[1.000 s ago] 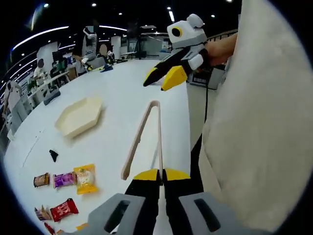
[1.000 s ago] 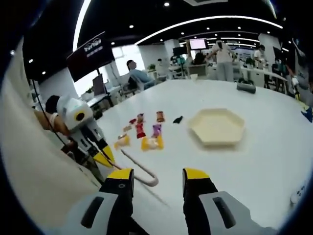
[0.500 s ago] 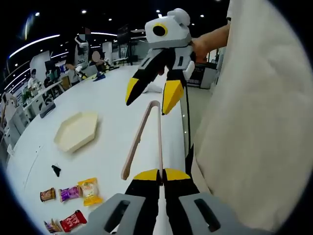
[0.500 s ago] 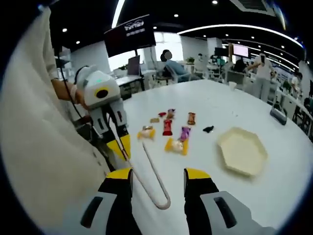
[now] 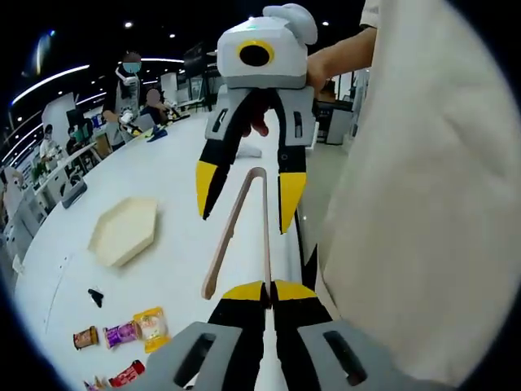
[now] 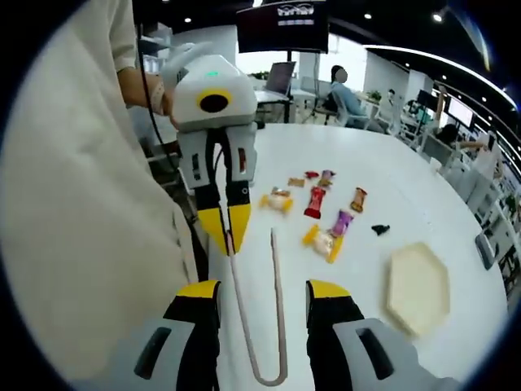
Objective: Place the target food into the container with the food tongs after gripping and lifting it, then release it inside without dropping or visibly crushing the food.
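The beige food tongs [image 5: 236, 232] lie along the white table's near edge, their bend pointing away in the left gripper view. My left gripper [image 5: 268, 291] is shut on one arm of the tongs near its free end. My right gripper [image 5: 247, 199] hangs open over the bend, one yellow tip on each side. In the right gripper view the tongs [image 6: 277, 309] run between the open jaws of my right gripper [image 6: 264, 291], with the left gripper [image 6: 224, 232] facing it. Wrapped snacks [image 6: 326, 242] lie in a loose group. The cream hexagonal tray [image 6: 418, 285] is empty.
The tray [image 5: 124, 230] and snack packets [image 5: 151, 326] sit left of the tongs on the white table [image 5: 163, 171]. A small black item [image 6: 379, 230] lies by the snacks. The person's cream clothing [image 5: 423, 204] stands right at the table edge. People and desks fill the background.
The two grippers have drawn together. The right gripper has swung in over the tongs' bend and now faces the left one, still open. The left gripper keeps its hold on the tongs.
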The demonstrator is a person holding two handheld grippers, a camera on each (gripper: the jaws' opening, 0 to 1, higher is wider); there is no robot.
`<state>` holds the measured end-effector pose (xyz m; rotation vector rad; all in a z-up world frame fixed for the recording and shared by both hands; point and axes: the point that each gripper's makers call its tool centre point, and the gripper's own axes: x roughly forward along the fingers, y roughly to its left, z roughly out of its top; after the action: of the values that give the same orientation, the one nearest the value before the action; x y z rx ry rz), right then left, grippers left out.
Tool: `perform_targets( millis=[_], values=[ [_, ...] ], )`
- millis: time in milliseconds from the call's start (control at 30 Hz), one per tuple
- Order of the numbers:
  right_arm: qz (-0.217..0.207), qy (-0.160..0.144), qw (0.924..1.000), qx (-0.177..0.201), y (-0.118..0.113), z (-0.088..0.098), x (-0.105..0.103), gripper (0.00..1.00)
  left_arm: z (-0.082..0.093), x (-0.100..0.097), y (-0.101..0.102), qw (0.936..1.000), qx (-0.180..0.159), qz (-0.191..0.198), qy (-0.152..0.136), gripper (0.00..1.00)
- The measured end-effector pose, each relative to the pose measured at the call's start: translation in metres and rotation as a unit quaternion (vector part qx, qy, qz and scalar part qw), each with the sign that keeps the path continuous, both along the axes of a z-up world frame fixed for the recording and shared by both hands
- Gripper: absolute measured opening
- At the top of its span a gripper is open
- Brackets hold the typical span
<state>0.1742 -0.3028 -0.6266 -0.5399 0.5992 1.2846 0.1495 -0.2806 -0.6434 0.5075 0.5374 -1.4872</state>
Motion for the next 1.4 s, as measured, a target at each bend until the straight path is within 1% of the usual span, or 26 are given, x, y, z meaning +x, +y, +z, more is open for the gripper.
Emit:
perform_targets(
  millis=[67,167,267,333,467,667,800,867,1200,1400],
  values=[
    [0.005,0.000,1.0000,-0.004,0.001,0.000,0.000,0.41,0.001,-0.001,-0.001,1.0000,0.000,-0.003,0.000,0.00],
    [0.009,0.019,0.9995,-0.022,0.000,-0.006,-0.004,0.34,0.003,-0.001,-0.003,1.0000,-0.001,-0.005,-0.001,0.00],
    [0.021,0.010,0.9994,-0.027,0.002,-0.007,-0.005,0.33,0.006,-0.001,-0.004,1.0000,-0.003,-0.006,-0.004,0.00],
    [0.025,0.010,0.9992,-0.028,0.004,-0.007,-0.006,0.32,0.007,-0.001,-0.005,1.0000,-0.004,-0.007,-0.005,0.00],
    [0.041,-0.002,0.9983,-0.040,0.007,-0.009,-0.006,0.31,0.010,-0.002,-0.008,0.9999,-0.007,-0.012,-0.005,0.00],
    [0.059,-0.013,0.9970,-0.049,0.009,-0.009,-0.008,0.31,0.010,-0.004,-0.010,0.9999,-0.006,-0.015,-0.005,0.00],
    [0.082,-0.024,0.9951,-0.049,0.014,-0.008,-0.014,0.30,0.009,-0.006,-0.010,0.9998,-0.006,-0.020,-0.002,0.00],
    [0.088,-0.023,0.9946,-0.049,0.016,-0.007,-0.015,0.30,0.009,-0.007,-0.011,0.9997,-0.006,-0.022,-0.002,0.00],
    [0.098,-0.027,0.9938,-0.046,0.023,-0.006,-0.014,0.31,0.013,-0.007,-0.013,0.9997,-0.013,-0.021,0.001,0.00],
    [0.107,-0.033,0.9922,-0.054,0.024,-0.009,-0.014,0.32,0.015,-0.008,-0.014,0.9996,-0.015,-0.023,0.003,0.00]
  ],
)
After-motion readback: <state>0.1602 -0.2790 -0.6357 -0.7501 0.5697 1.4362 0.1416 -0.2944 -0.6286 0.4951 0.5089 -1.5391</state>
